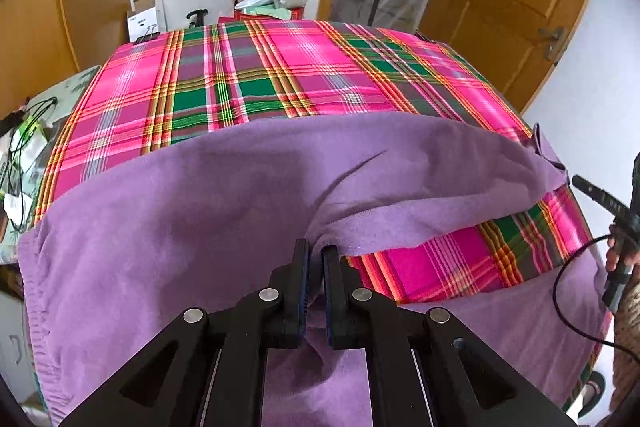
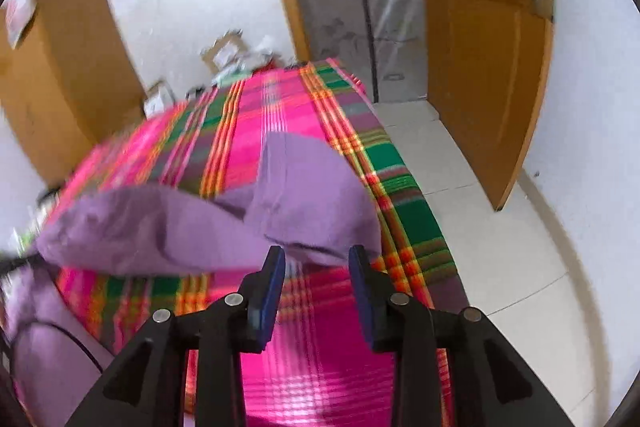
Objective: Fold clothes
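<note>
Purple fleece garment is pinched by left gripper; right gripper, spread and empty, should let the flap settle flat.

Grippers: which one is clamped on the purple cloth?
The left gripper: its pads pinch a fold of the purple cloth. The right gripper stands open, with nothing gripped between its pads.

the garment is plain purple; the cloth under it is plaid in hot pink, green, orange and yellow; black grippers have blue pads; doors orange-brown; walls white
</note>
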### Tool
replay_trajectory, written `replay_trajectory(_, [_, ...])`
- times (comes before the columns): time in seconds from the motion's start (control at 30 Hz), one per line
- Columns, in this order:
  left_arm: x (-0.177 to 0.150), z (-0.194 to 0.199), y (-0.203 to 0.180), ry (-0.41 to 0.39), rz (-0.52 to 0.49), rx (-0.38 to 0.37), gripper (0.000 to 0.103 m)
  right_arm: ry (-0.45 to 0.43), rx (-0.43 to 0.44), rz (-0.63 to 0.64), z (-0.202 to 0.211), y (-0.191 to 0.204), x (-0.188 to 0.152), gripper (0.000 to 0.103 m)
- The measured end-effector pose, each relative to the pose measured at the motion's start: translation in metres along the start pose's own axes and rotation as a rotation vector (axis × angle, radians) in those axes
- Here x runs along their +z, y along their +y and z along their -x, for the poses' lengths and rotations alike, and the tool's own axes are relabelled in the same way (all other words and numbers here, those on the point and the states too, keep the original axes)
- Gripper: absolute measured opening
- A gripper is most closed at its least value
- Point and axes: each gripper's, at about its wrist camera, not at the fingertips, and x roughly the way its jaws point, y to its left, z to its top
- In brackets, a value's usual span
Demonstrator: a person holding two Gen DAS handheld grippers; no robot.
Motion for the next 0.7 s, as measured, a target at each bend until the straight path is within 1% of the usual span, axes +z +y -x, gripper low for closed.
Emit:
replay_trajectory(0.17, [0.000, -0.001, -0.001, 0.004, 0.007, 0.007, 0.006, 0.059, -0.033, 0.169, -0.019, 0.014, 0.004, 0.034])
replay_trajectory(0.23, [0.000, -0.002, -0.001, 0.007, 0.007, 0.010, 0.006, 0.074, -0.060, 0.217, -0.026, 0.019, 0.006, 0.034])
replay_trajectory(0.3, [0.000, -0.002, -0.001, 0.010, 0.006, 0.014, 0.006, 0.078, -0.061, 0.216, -0.028, 0.019, 0.009, 0.034])
replay_trajectory(0.37, [0.000, -0.003, -0.001, 0.013, 0.006, 0.018, 0.006, 0.073, -0.068, 0.225, -0.028, 0.020, 0.009, 0.028])
replay_trajectory(0.43, [-0.001, -0.003, -0.001, 0.013, 0.004, 0.020, 0.006, 0.067, -0.076, 0.236, -0.026, 0.022, 0.009, 0.010])
replay_trajectory(0.47, [-0.001, -0.003, -0.001, 0.012, 0.004, 0.020, 0.006, 0.055, -0.075, 0.231, -0.024, 0.022, 0.011, 0.006])
replay_trajectory(0.57, [0.000, -0.001, -0.001, 0.009, 0.008, 0.019, 0.006, 0.013, -0.068, 0.204, -0.013, 0.020, 0.017, 0.005])
replay_trajectory(0.7, [0.000, 0.002, -0.002, 0.002, 0.012, 0.011, 0.006, -0.070, -0.094, 0.197, 0.012, 0.022, 0.027, 0.004])
